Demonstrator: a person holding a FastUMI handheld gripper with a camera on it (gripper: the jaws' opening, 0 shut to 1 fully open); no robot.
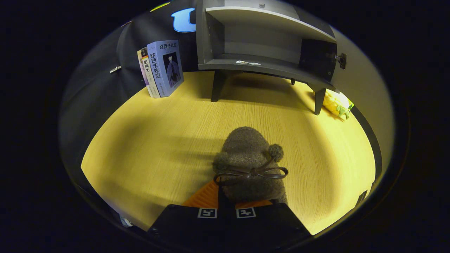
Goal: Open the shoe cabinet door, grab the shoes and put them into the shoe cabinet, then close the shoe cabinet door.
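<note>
Slipper [248,165], fuzzy with a bow, sits clamped between the fingers of the hand-held gripper [226,202] above the table [147,147]. Shoe cabinet [262,45] stands open at the table's far edge, books [161,68] beside it.

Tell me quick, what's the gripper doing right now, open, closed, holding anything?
Gripper: closed on the fuzzy brown shoe, held above the wooden floor, facing the open shoe cabinet.

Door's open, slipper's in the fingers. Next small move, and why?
Probably carry the fuzzy slipper, held in the gripper, forward toward the shoe cabinet: its door is swung open and the lower shelf looks free.
</note>
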